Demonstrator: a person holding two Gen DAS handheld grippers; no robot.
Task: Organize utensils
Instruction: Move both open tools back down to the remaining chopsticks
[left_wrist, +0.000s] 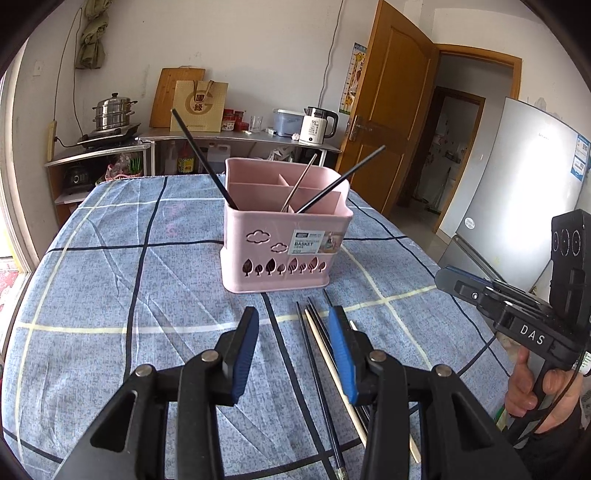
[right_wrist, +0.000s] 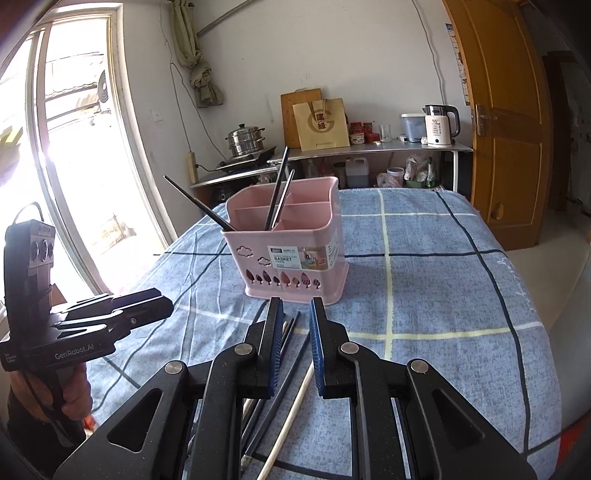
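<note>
at the centre of both views, on a surface (left_wrist: 92, 295) covered with a blue checked cloth, stands a pink basket (left_wrist: 284, 254) with inner dividers that split it into several compartments. three long utensils lean upright inside it: a black chopstick (left_wrist: 201, 155) tilting toward the upper left of the left wrist frame from the left front compartment, a metal-coloured stick (left_wrist: 301, 181) near the middle, and another black chopstick (left_wrist: 343, 177) slanting toward the upper right. which compartment the last two share i cannot tell.

just in front of the basket, in the lower middle of the frames, a loose bundle of chopsticks (left_wrist: 317, 354) lies flat on the cloth: several dark ones and a pale wooden one (right_wrist: 295, 402).

the left gripper (left_wrist: 295, 317) hangs above the cloth with its blue pads apart and nothing between them; the bundle lies beneath its right-hand finger. the right gripper (right_wrist: 295, 306) has its pads set narrowly apart, grasping nothing, with the chopsticks lying on the cloth below the gap. each is held by a hand (left_wrist: 535, 391).
</note>
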